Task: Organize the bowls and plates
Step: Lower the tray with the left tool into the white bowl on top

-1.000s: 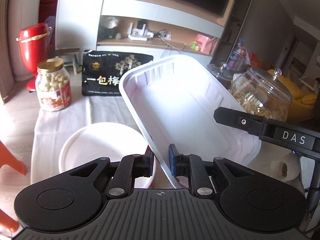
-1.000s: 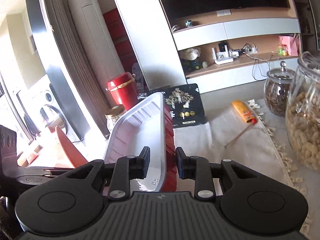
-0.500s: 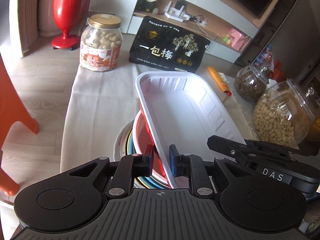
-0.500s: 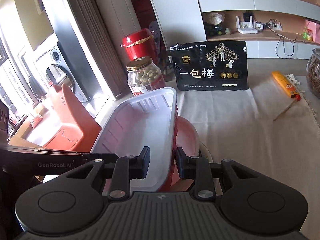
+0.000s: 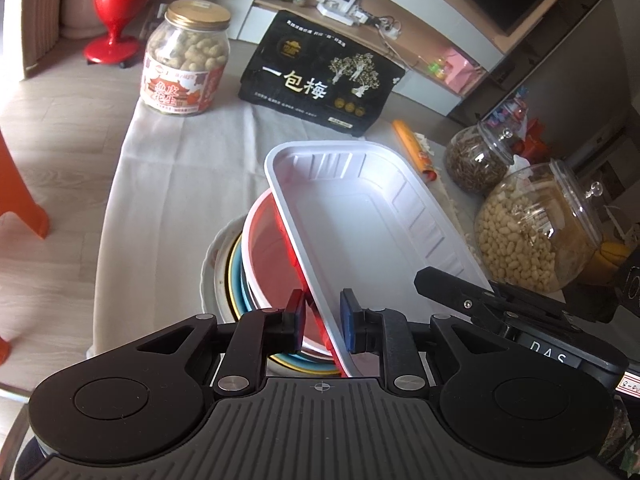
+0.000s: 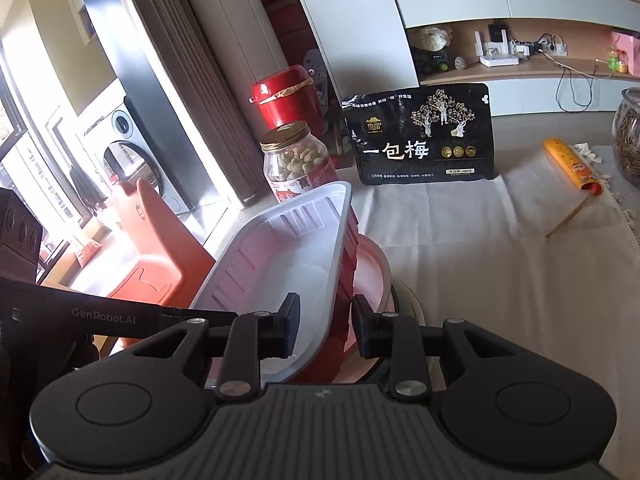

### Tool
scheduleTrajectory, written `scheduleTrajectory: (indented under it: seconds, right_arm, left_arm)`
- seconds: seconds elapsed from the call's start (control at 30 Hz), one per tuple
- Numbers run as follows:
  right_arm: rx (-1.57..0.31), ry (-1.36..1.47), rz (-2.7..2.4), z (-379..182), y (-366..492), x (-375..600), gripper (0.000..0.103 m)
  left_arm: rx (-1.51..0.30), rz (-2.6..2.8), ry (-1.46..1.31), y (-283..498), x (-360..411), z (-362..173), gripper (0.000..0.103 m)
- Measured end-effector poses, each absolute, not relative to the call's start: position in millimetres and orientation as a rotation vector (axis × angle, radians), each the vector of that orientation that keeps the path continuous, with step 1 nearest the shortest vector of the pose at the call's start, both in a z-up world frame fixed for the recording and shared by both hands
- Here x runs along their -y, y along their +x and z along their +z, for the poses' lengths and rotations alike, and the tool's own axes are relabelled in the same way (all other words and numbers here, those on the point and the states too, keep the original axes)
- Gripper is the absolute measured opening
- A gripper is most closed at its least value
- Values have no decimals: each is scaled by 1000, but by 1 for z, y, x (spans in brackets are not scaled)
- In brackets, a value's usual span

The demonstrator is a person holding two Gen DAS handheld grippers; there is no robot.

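Pale wood-look floor; white wall unit with open shelves; orange plastic chair; washing machine beside sunlit window.

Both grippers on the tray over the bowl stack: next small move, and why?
Probably lower the left side to level it. The tray sits tilted over the red bowl atop the stack, and the left gripper and right gripper are shut on opposite rims.

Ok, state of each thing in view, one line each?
white tray: tilted, gripped at both long rims, over the stack
bowl stack: nested on the cloth
left gripper: shut on tray rim
right gripper: shut on tray rim
peanut jar: upright, lidded
glass jars: lidded
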State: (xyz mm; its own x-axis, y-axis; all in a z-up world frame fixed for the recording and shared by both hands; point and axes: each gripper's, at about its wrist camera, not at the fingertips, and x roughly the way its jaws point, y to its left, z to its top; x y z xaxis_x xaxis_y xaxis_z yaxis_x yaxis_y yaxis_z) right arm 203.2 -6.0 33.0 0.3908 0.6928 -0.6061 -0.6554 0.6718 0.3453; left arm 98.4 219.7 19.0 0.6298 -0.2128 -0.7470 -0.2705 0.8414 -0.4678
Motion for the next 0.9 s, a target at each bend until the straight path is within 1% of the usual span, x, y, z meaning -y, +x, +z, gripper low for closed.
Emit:
scheduleTrajectory:
  seconds: [0.13, 0.33, 0.5, 0.73, 0.9]
  right_arm:
    - [-810, 39, 840, 28, 202, 4, 29]
    - [-814, 23, 817, 24, 205, -1, 29]
    - [-829, 7, 815, 20, 209, -7, 29]
    - [-818, 20, 806, 23, 215, 1, 29]
    - [-828, 41, 817, 25, 217, 1, 30]
  left_arm:
    - [-925, 20, -595, 98, -218, 19, 21]
    - [-833, 28, -560, 101, -221, 21, 22]
    - [-854, 16, -607, 102, -226, 21, 22]
    - [-789, 42, -670, 94, -241, 33, 22]
    - [-815, 24, -694, 97, -242, 29, 22]
